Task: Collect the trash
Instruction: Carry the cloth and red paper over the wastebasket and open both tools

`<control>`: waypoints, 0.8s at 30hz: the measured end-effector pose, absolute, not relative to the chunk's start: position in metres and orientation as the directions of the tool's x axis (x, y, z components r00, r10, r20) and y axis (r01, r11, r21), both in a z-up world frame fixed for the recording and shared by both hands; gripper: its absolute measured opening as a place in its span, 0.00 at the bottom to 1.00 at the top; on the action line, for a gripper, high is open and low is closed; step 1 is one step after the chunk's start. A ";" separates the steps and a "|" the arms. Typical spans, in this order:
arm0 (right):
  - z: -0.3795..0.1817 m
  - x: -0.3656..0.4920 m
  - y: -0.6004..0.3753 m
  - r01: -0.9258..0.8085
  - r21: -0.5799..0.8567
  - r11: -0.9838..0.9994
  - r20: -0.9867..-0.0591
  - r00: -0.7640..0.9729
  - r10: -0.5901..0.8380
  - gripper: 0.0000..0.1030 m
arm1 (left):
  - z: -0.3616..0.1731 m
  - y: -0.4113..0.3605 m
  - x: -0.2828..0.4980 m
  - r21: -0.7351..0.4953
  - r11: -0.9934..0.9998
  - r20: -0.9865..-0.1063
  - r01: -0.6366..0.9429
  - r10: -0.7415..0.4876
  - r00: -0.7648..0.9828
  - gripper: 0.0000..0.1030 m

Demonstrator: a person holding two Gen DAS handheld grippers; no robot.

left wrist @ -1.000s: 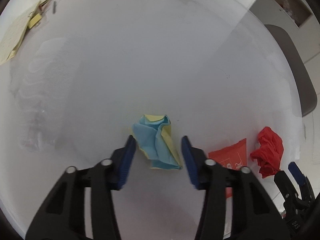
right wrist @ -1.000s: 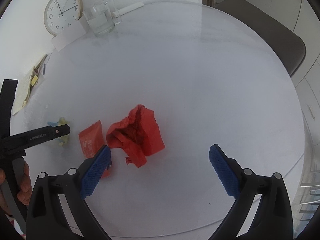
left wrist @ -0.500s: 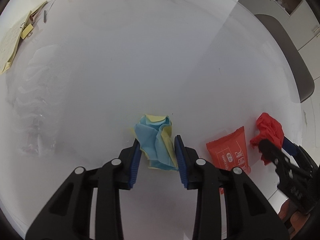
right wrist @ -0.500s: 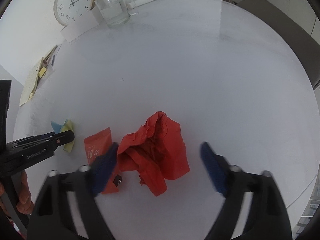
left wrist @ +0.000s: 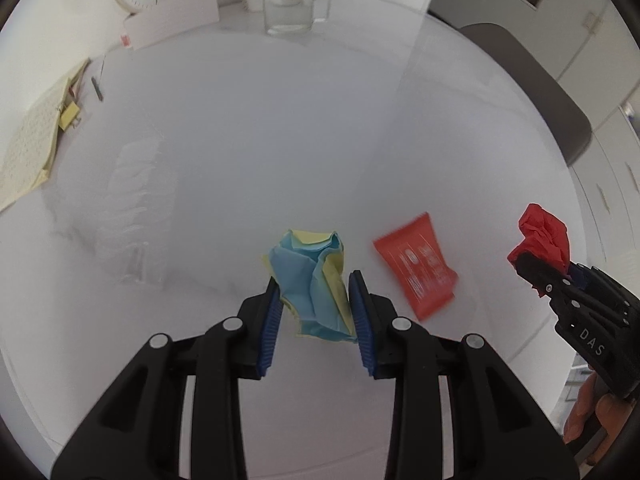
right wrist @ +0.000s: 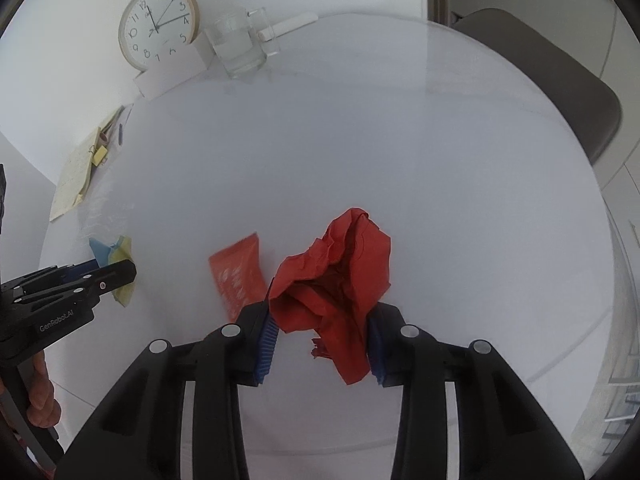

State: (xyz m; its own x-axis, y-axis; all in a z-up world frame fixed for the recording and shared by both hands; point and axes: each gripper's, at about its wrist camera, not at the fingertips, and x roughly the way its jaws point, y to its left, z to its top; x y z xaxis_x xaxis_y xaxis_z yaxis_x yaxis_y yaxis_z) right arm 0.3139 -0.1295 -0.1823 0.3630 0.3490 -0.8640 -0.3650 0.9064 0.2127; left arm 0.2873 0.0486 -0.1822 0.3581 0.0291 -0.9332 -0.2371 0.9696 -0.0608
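Note:
My left gripper [left wrist: 314,300] is shut on a crumpled blue and yellow paper wad [left wrist: 310,280] and holds it just above the white round table [left wrist: 240,140]. My right gripper [right wrist: 322,320] is shut on a crumpled red paper wad [right wrist: 336,276], also lifted. A flat red packet [left wrist: 416,266] lies on the table between the two grippers; it also shows in the right wrist view [right wrist: 238,276]. The right gripper with the red wad [left wrist: 544,238] shows at the right of the left wrist view. The left gripper with its wad [right wrist: 116,256] shows at the left of the right wrist view.
A glass mug [right wrist: 240,50], a wall clock [right wrist: 158,26] and a white card [right wrist: 172,70] stand at the table's far edge. Yellow notepaper with a clip and pen [left wrist: 36,140] lies at the far left. A grey chair [right wrist: 560,88] stands beyond the right edge.
Both grippers closed on their wads: the left on the blue and yellow paper, the right on the red paper. Both then lifted and tilted up, bringing the clock and mug into view.

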 end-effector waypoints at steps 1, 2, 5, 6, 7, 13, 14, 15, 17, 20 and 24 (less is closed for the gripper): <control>-0.178 0.302 -0.134 -0.354 0.210 0.911 -0.863 0.371 0.343 0.37 | -0.178 0.044 0.282 -0.057 0.973 -0.932 -0.222 0.028 0.362 0.32; -0.175 0.291 -0.140 -0.341 0.207 0.917 -0.863 0.377 0.335 0.37 | -0.173 0.038 0.273 -0.053 0.978 -0.929 -0.200 0.025 0.368 0.32; -0.168 0.251 -0.157 -0.291 0.200 0.936 -0.865 0.395 0.308 0.37 | -0.160 0.021 0.246 -0.050 0.990 -0.923 -0.133 0.005 0.385 0.32; -0.165 0.233 -0.166 -0.266 0.199 0.943 -0.865 0.404 0.296 0.37 | -0.156 0.019 0.231 -0.050 0.992 -0.921 -0.112 -0.002 0.389 0.32; -0.164 0.222 -0.170 -0.251 0.198 0.948 -0.865 0.410 0.289 0.37 | -0.154 0.013 0.220 -0.049 0.995 -0.921 -0.085 -0.012 0.390 0.32; -0.155 0.113 -0.217 -0.073 0.182 0.981 -0.866 0.460 0.195 0.37 | -0.148 -0.025 0.149 -0.073 0.992 -0.924 0.101 -0.106 0.367 0.32; -0.155 0.097 -0.223 -0.043 0.180 0.983 -0.868 0.464 0.179 0.37 | -0.148 -0.033 0.133 -0.074 0.986 -0.925 0.149 -0.123 0.360 0.32; -0.155 0.079 -0.231 -0.007 0.178 0.984 -0.869 0.468 0.160 0.37 | -0.147 -0.039 0.124 -0.074 0.982 -0.925 0.175 -0.133 0.356 0.32; -0.156 0.041 -0.247 0.067 0.181 0.981 -0.875 0.467 0.129 0.37 | -0.147 -0.055 0.096 -0.086 0.965 -0.926 0.248 -0.169 0.336 0.32; -0.159 -0.007 -0.267 0.156 0.171 0.973 -0.881 0.465 0.080 0.37 | -0.149 -0.075 0.064 -0.121 0.934 -0.929 0.336 -0.226 0.294 0.32; -0.163 -0.067 -0.291 0.280 0.165 0.946 -0.893 0.450 0.023 0.37 | -0.156 -0.112 0.022 -0.140 0.871 -0.928 0.471 -0.282 0.245 0.32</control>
State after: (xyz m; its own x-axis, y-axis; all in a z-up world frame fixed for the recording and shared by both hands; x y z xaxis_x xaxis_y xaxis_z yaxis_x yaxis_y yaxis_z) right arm -0.0673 -0.2915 -0.1632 0.4496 0.0231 -0.8929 0.2799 0.9457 0.1654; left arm 0.0217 -0.1119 -0.1555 0.2447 -0.2817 -0.9278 0.4708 0.8710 -0.1403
